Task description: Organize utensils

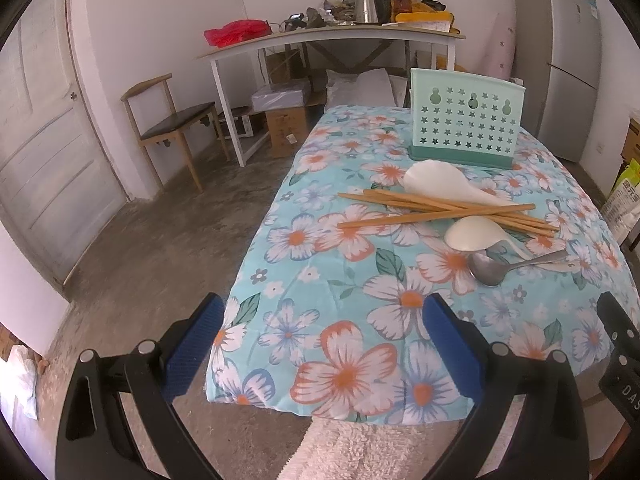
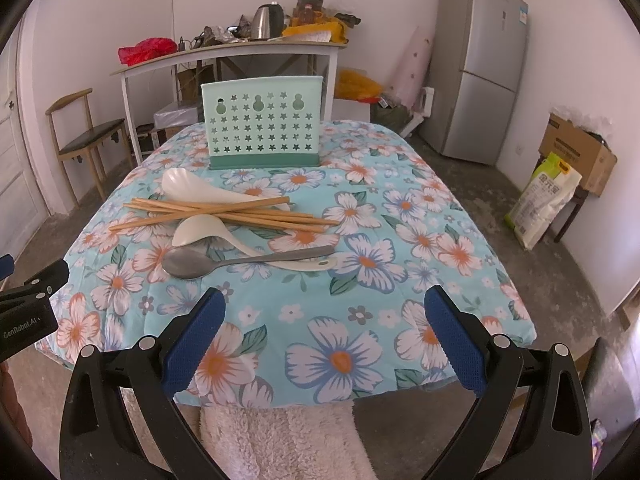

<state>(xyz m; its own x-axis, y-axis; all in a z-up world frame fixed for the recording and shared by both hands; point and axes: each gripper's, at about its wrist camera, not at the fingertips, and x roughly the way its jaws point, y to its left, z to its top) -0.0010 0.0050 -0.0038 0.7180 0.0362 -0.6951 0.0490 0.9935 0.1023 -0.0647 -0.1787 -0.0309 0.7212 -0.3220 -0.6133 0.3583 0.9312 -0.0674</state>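
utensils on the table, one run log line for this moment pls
stage: not started | left hand-held gripper: open, empty | right hand-held gripper: open, empty | chopsticks, spoons: loose on table | holder: upright behind

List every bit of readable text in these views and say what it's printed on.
"GenRobot.AI": on the left gripper, seen in the right wrist view.
"DAS", cut off: on the right gripper, seen in the left wrist view.
Sack, box and fridge sticker: print too small to read.
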